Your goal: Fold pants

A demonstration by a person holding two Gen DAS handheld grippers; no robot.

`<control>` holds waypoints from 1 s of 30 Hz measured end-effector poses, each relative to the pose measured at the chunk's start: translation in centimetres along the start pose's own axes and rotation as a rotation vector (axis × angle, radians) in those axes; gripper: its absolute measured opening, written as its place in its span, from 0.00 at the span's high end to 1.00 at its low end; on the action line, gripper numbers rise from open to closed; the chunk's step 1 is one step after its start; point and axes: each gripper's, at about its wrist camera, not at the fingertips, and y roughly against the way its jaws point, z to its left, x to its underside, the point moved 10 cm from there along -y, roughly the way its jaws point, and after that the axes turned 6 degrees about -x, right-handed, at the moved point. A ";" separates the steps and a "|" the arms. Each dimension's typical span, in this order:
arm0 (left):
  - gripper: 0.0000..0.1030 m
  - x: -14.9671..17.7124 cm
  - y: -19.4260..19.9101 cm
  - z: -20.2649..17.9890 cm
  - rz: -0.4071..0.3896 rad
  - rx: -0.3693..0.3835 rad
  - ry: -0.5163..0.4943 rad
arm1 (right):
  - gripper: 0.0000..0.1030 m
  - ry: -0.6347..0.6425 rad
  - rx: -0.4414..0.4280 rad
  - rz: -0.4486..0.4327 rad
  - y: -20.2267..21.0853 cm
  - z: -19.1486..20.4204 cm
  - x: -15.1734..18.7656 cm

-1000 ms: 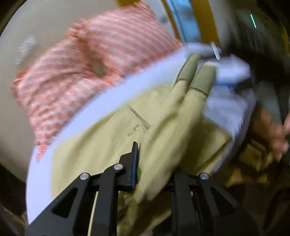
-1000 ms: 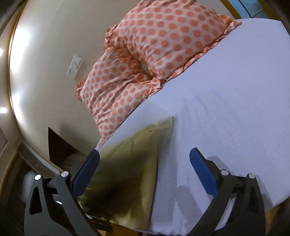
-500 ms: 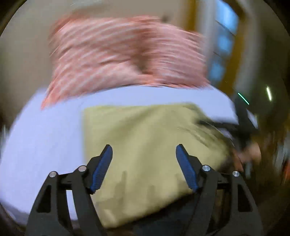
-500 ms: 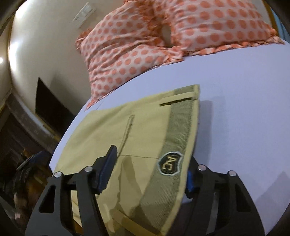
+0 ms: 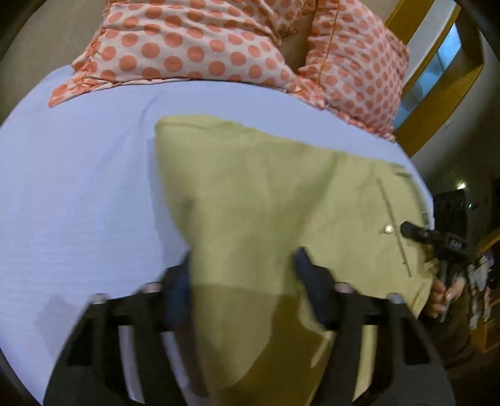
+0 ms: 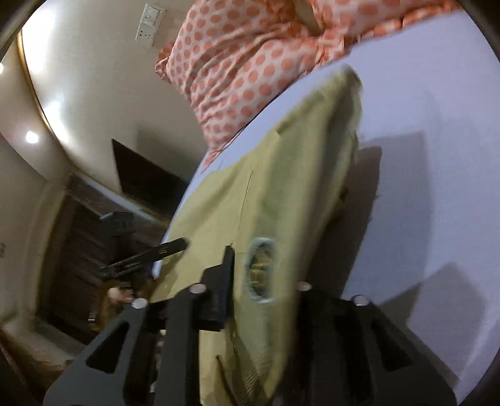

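My left gripper [image 5: 243,274] is black, with dark blue finger pads [image 5: 307,265], blurred here, and silver screw heads along its triangular cut-out frame. My right gripper [image 6: 262,274] matches: black frame, silver screws. Bare fingers [image 5: 442,292] show, possibly with pale nails.

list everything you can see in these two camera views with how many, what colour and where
pants: one, yellow-green, on the bed near its edge, waistband end raised
bed sheet: one, pale lilac-white, under the pants
pillows: two, pink with orange dots, at the head of the bed
wall switch plate: one, white, on the cream wall
left gripper: black, fingers apart, pants between them
right gripper: black, clamped on the waistband
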 end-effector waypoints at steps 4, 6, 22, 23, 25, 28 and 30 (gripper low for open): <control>0.87 -0.4 0.0 0.7 0.027 0.040 0.053 | 0.85 -0.016 -0.055 -0.011 0.0 1.2 -0.8; 0.90 -1.2 0.1 0.3 0.022 0.023 0.028 | 0.85 0.019 -0.053 -0.023 0.1 2.6 -2.1; 0.58 -13.1 0.3 2.3 -0.244 -0.415 -0.015 | 0.42 0.168 0.781 -0.315 8.2 -3.3 -14.2; 0.33 -12.1 1.4 2.7 -0.256 -0.440 -0.013 | 0.17 0.202 0.825 -0.356 9.6 -2.1 -13.1; 0.07 -8.6 4.1 2.8 -0.280 -0.518 0.003 | 0.06 0.260 0.842 -0.389 10.7 0.3 -10.9; 0.02 -4.0 5.8 0.8 -0.289 -0.491 -0.005 | 0.01 0.344 0.828 -0.310 8.9 3.3 -6.1; 0.02 -0.1 5.1 -1.5 -0.233 -0.400 0.001 | 0.01 0.345 0.849 -0.240 6.7 3.6 -4.0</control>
